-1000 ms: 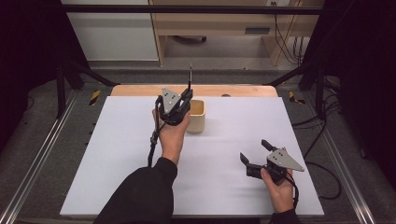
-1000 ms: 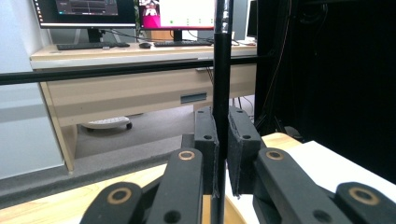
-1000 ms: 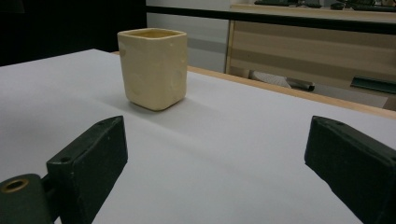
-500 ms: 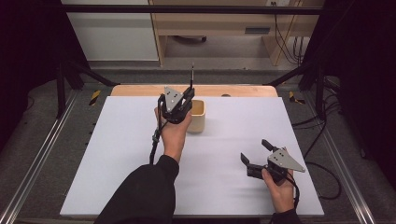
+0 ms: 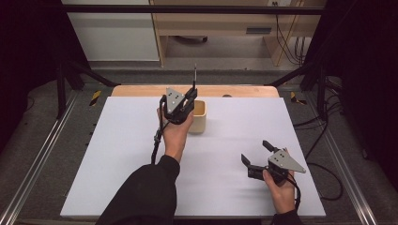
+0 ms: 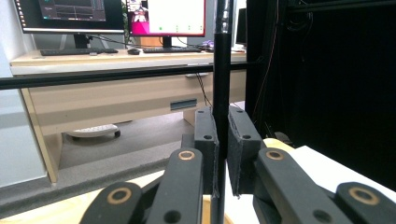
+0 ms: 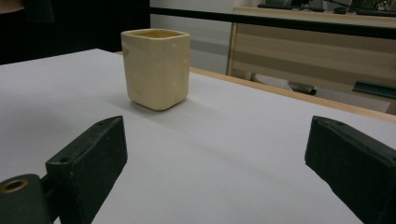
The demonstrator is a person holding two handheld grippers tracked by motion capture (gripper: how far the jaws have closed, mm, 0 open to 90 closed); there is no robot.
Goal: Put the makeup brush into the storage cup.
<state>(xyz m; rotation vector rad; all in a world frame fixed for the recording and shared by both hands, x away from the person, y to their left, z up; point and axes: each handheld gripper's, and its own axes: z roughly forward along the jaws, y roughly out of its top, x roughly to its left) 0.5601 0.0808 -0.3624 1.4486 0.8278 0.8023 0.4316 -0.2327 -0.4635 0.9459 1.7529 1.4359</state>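
Since a second ago little has shifted: the left gripper (image 5: pixel 187 104) still clamps the upright black rod (image 6: pixel 221 84) above the cup (image 5: pixel 199 123). The right gripper (image 7: pixel 215 172) view shows the cup's square rim; its jaws gape over bare table (image 5: pixel 117 154).

Upright black rod (image 6: pixel 221 70) above cream cup (image 5: pixel 199 117)

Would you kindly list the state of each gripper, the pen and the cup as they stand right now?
Left gripper: shut on the black pen, held above the cup.
Black pen: upright, clamped between the fingers, its lower end toward the cup's opening.
Cream cup: upright on the white table, open top, contents hidden.
Right gripper: open, nothing between its fingers, low over the table, apart from the cup.
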